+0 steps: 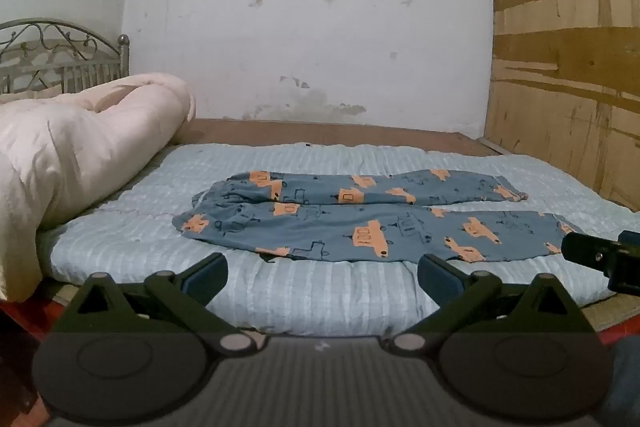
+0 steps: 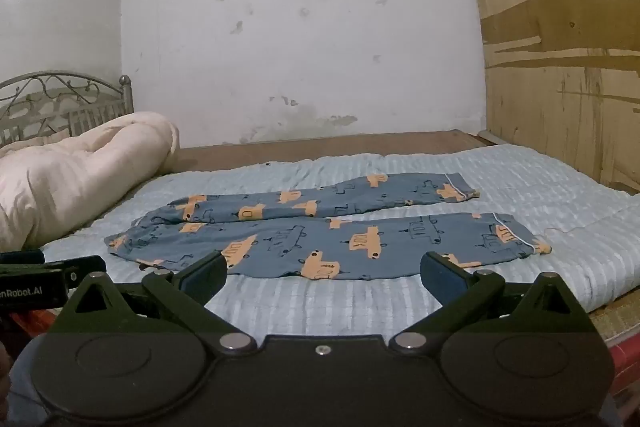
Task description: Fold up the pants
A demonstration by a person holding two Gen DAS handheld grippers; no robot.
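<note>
On the pale blue striped quilted bed cover (image 1: 320, 291): blue cotton pants with orange vehicle print (image 1: 360, 227), spread flat, legs parallel, waistband left, ready for folding. Left gripper (image 1: 322, 277) and right gripper (image 2: 322, 277): jaws spread wide, empty, short of the near leg.

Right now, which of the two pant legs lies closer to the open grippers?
The front leg, the one along the near edge of the blue bed cover. It lies just beyond the right gripper; the other leg lies behind it, toward the wall.
</note>
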